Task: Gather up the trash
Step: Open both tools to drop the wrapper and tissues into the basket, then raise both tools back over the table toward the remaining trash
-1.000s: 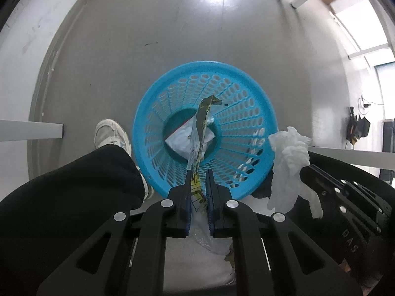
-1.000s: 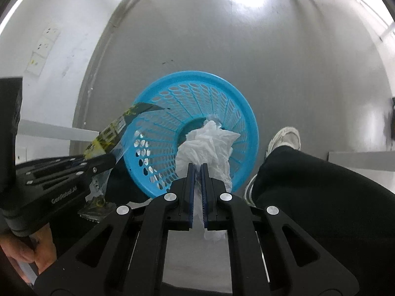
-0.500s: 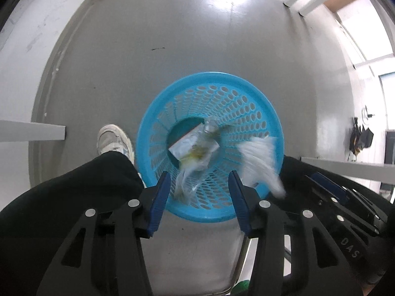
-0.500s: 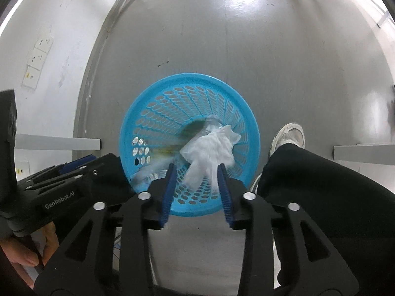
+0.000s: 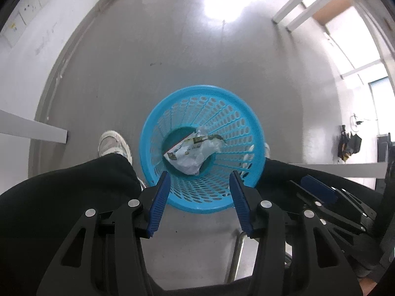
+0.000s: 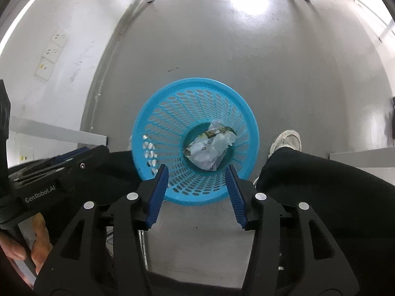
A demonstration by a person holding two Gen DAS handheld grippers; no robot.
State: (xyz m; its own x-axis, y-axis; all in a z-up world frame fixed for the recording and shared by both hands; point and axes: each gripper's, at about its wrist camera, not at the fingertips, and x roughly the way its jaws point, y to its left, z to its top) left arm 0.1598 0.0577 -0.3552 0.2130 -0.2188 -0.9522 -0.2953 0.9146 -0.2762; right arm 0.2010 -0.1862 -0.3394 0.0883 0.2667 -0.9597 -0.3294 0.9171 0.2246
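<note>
A blue perforated waste basket (image 5: 202, 89) (image 6: 195, 81) stands on the grey floor straight below both grippers. At its bottom lie a printed wrapper and crumpled white plastic and tissue (image 5: 190, 156) (image 6: 209, 151). My left gripper (image 5: 199, 175) hangs open above the near rim, nothing between its blue pads (image 5: 158, 204). My right gripper (image 6: 196, 167) is beside it, also above the near rim; its jaws are opening and hold nothing. Each gripper shows at the edge of the other's view.
A person's black-trousered legs (image 5: 61, 202) (image 6: 333, 192) and white shoes (image 5: 114, 145) (image 6: 287, 141) flank the basket. White table legs (image 5: 32, 130) (image 6: 56, 133) and a wall with sockets (image 6: 53, 49) lie to the left. A metal chair leg (image 5: 237, 254) is below.
Both grippers went from shut to open. The wrapper and the white tissue dropped out of them into the basket. Both hands rose a little.
</note>
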